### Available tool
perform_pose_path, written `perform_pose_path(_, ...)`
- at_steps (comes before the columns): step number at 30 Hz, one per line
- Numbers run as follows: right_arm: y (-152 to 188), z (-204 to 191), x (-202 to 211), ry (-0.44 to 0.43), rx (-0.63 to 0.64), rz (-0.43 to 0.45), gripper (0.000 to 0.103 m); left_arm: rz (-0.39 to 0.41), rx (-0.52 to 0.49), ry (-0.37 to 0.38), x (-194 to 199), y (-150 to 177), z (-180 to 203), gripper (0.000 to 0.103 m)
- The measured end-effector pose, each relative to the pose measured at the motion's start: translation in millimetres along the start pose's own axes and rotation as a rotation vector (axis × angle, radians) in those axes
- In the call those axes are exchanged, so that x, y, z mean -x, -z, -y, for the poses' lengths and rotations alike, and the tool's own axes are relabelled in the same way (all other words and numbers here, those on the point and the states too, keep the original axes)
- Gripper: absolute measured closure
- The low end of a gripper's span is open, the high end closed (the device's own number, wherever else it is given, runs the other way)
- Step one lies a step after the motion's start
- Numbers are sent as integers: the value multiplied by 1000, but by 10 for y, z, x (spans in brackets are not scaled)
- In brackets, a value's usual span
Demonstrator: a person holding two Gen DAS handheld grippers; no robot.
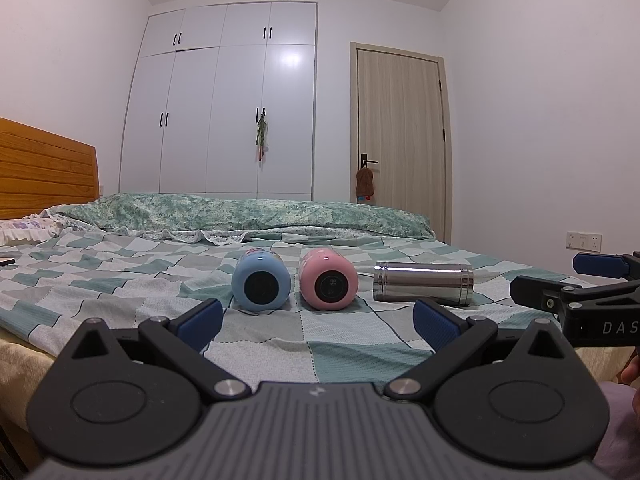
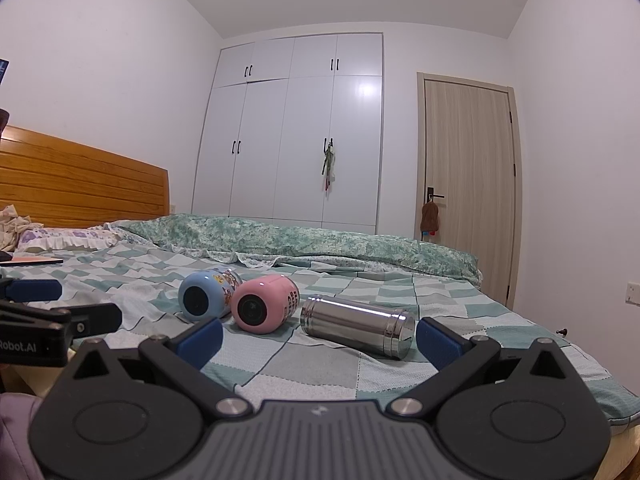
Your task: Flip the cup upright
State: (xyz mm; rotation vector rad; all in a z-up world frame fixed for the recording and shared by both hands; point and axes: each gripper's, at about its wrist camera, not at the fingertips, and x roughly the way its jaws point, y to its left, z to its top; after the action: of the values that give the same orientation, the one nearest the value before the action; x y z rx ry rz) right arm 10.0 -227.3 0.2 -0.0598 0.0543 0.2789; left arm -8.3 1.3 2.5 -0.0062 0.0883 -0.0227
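Note:
Three cups lie on their sides on the checked bedsheet (image 1: 120, 280): a blue cup (image 1: 261, 280), a pink cup (image 1: 328, 279) and a steel cup (image 1: 423, 283). They also show in the right wrist view, the blue cup (image 2: 208, 294), the pink cup (image 2: 265, 304) and the steel cup (image 2: 356, 326). My left gripper (image 1: 318, 320) is open and empty, a little short of the blue and pink cups. My right gripper (image 2: 320, 338) is open and empty, just short of the steel cup. It also shows at the right edge of the left wrist view (image 1: 548, 276).
A folded green quilt (image 1: 248, 216) lies across the bed behind the cups. A wooden headboard (image 1: 44, 168) is at the left, a white wardrobe (image 1: 228, 100) and a door (image 1: 400, 128) behind. A flat dark object (image 2: 32, 261) lies on the sheet at the far left.

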Motion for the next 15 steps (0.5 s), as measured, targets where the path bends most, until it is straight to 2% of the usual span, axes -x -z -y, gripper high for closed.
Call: perform_pose_path(15, -79, -2, 25, -5, 3, -8, 0, -11, 0, -4, -16, -17, 4, 0)
